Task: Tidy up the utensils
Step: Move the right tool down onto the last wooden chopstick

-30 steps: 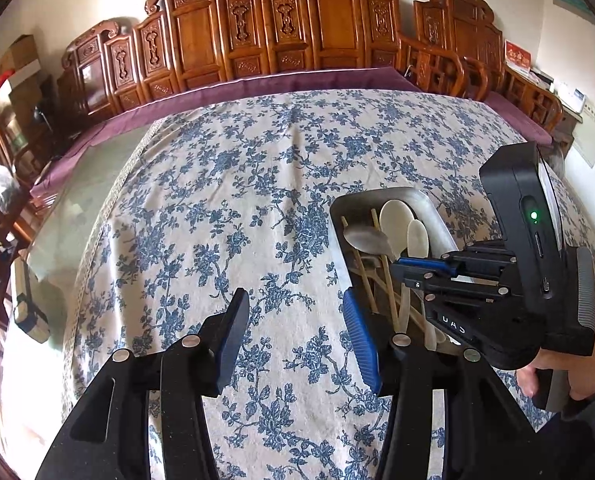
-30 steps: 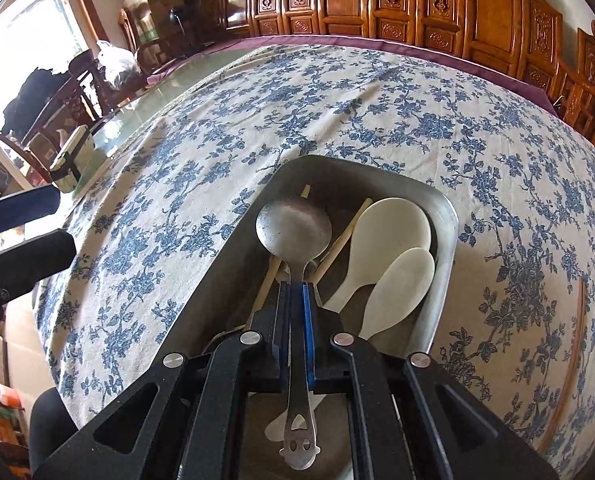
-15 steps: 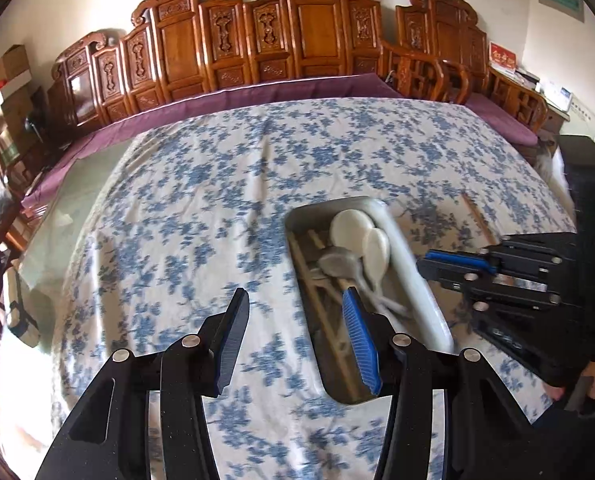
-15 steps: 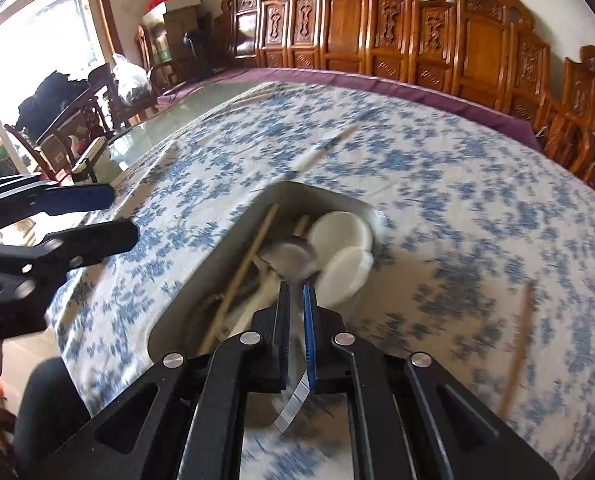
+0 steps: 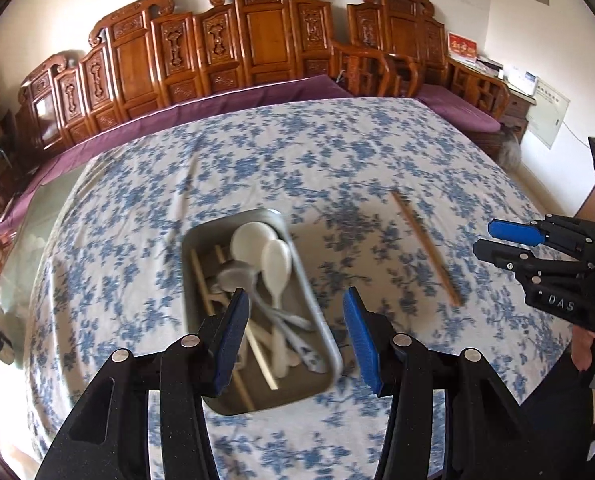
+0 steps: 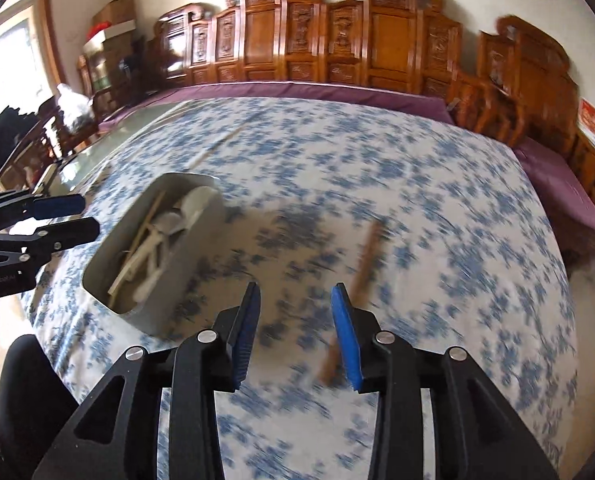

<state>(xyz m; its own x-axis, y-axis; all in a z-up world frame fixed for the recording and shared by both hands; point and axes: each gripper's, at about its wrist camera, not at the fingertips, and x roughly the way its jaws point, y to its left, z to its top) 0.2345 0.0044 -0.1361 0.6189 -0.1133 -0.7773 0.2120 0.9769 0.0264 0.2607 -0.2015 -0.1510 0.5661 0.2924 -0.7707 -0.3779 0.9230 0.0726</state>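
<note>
A metal tray [image 5: 186, 280] on the flowered tablecloth holds two white spoons [image 5: 253, 240], a metal spoon [image 5: 235, 274] and wooden chopsticks [image 5: 201, 280]. My left gripper [image 5: 295, 304] hovers over the tray's near end, open, its jaws opening a little wider with nothing gripped. One loose chopstick [image 5: 425, 248] lies on the cloth to the right of the tray. My right gripper [image 6: 295, 292] is above the cloth between the tray [image 6: 173, 280] and that chopstick [image 6: 367, 256]. Its jaws are opening and nothing is between them. Both views are motion-blurred.
Carved wooden chairs [image 5: 257, 40] line the far side of the table, behind a purple cloth edge [image 5: 217, 100]. A glass tabletop strip [image 6: 77, 168] shows at the left. A person's hand [image 5: 585, 344] holds the right gripper at the table's right edge.
The right gripper let go of the metal spoon, which now lies in the tray. It then swung right, away from the tray, and its jaws parted. The left gripper moved over the tray.
</note>
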